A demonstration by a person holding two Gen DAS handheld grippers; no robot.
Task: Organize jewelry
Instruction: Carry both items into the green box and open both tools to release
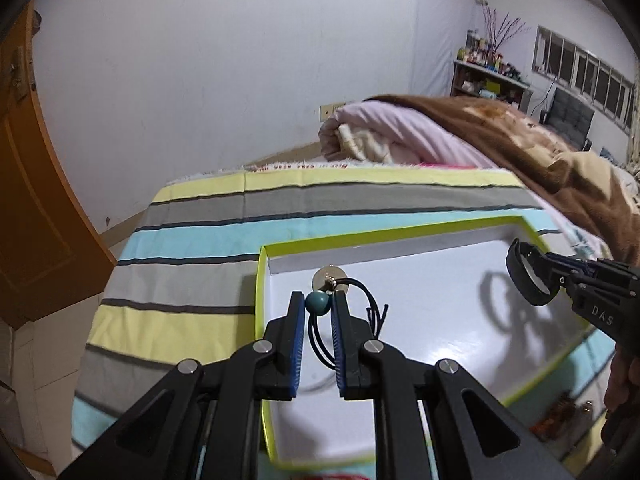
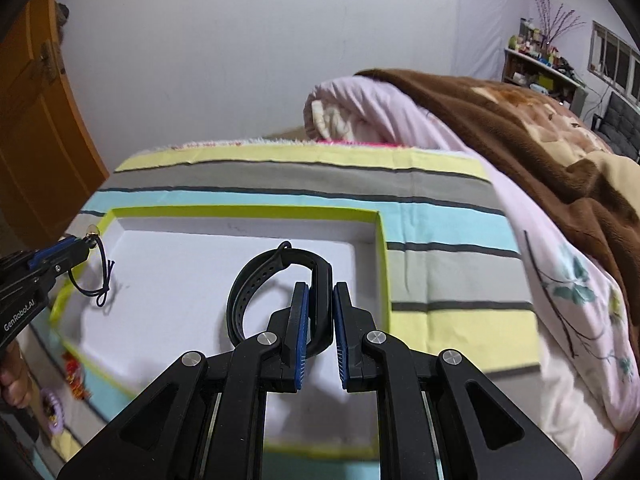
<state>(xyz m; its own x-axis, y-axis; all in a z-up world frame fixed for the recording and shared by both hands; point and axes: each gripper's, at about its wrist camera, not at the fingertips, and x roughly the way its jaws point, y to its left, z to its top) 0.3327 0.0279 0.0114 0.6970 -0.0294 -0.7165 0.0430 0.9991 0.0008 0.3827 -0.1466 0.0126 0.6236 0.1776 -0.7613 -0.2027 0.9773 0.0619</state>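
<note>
My left gripper (image 1: 318, 306) is shut on a cord necklace by its teal bead (image 1: 317, 304), held above the left part of a white tray with a lime rim (image 1: 262, 276). A silver disc pendant (image 1: 330, 277) sits just past the bead and the dark cord (image 1: 362, 294) loops down to the right. My right gripper (image 2: 321, 300) is shut on a black watch band (image 2: 256, 276) over the tray's (image 2: 382, 264) right part. The right gripper with the band (image 1: 528, 276) shows at the right of the left wrist view. The left gripper with the cord (image 2: 86, 280) shows at the left of the right wrist view.
The tray lies on a striped yellow, grey and blue cloth (image 1: 192, 232) on a bed. A pink quilt (image 2: 400, 120) and a brown blanket (image 1: 560, 160) are heaped to the right. Small red and purple trinkets (image 2: 60, 396) lie in front of the tray. An orange door (image 1: 28, 200) stands left.
</note>
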